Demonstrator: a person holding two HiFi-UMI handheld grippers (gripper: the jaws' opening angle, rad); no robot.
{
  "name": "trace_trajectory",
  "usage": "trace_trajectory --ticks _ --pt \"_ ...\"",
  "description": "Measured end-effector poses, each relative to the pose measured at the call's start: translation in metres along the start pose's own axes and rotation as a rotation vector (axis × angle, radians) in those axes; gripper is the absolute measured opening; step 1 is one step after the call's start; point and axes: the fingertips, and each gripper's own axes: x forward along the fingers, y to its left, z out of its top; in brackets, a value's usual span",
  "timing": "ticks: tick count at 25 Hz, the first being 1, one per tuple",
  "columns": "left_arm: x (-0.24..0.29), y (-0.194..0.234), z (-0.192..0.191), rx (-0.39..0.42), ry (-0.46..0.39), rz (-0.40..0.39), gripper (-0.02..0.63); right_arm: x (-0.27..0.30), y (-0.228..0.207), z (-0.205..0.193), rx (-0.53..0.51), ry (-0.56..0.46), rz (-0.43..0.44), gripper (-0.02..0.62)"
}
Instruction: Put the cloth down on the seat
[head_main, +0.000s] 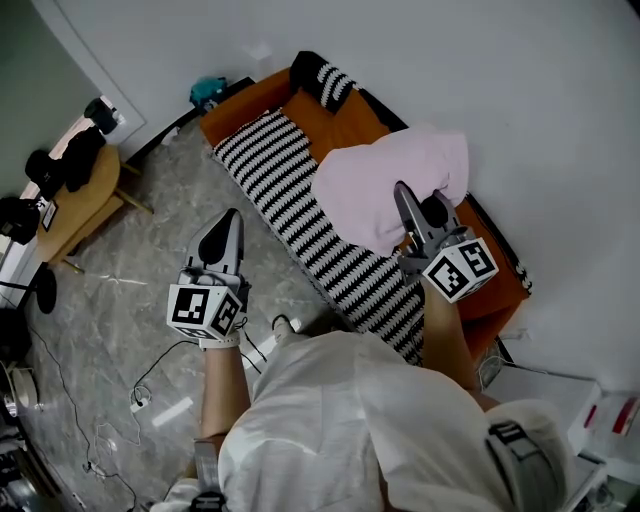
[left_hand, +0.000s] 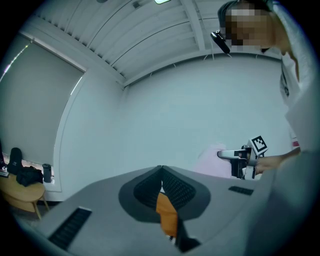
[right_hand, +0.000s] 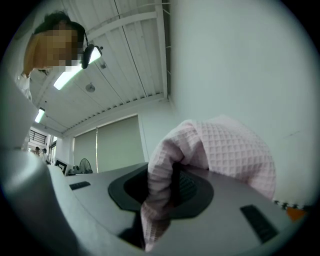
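One pink cloth (head_main: 370, 185) is hanging pinched in the right gripper (head_main: 403, 192) fingers above the sofa (head_main: 280, 180); left gripper (head_main: 232, 214) fingers are sitting closed, empty.

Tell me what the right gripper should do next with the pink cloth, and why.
Probably lower the right gripper toward the striped seat before opening: its jaws are clamped on the pink cloth, held bunched up over the sofa.

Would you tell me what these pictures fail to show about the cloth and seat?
- Head view: cloth hides the seat beneath it.
- Right gripper view: cloth blocks the seat, bar an edge sliver.
- Left gripper view: its jaws hide the seat, bar an orange sliver.
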Motion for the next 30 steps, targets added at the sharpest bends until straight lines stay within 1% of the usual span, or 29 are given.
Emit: trace_trajectory --ticks 8,13,17,21,27,30 --pt "-0.008 -0.004 -0.003 0.006 0.004 0.027 0.015 0.002 -0.001 -0.005 -0.010 0.028 0.026 0.100" --pt "-0.019 0.015 -0.009 -0.008 0.012 0.058 0.015 0.020 0.004 -0.012 -0.016 0.052 0.041 0.100" --pt "-0.016 0.047 -0.015 -0.029 0.018 0.075 0.015 0.051 0.010 -0.022 -0.019 0.075 0.043 0.100" --pt "-0.008 0.083 -0.021 -0.049 0.024 0.072 0.015 0.087 0.018 -0.034 -0.013 0.094 0.036 0.099" --pt "0.013 0.156 -0.020 -0.069 0.017 0.074 0.015 0.159 0.031 -0.054 0.012 0.117 0.027 0.100" --pt "0.024 0.189 -0.015 -0.063 0.012 0.061 0.015 0.194 0.039 -0.060 0.017 0.115 0.021 0.098"
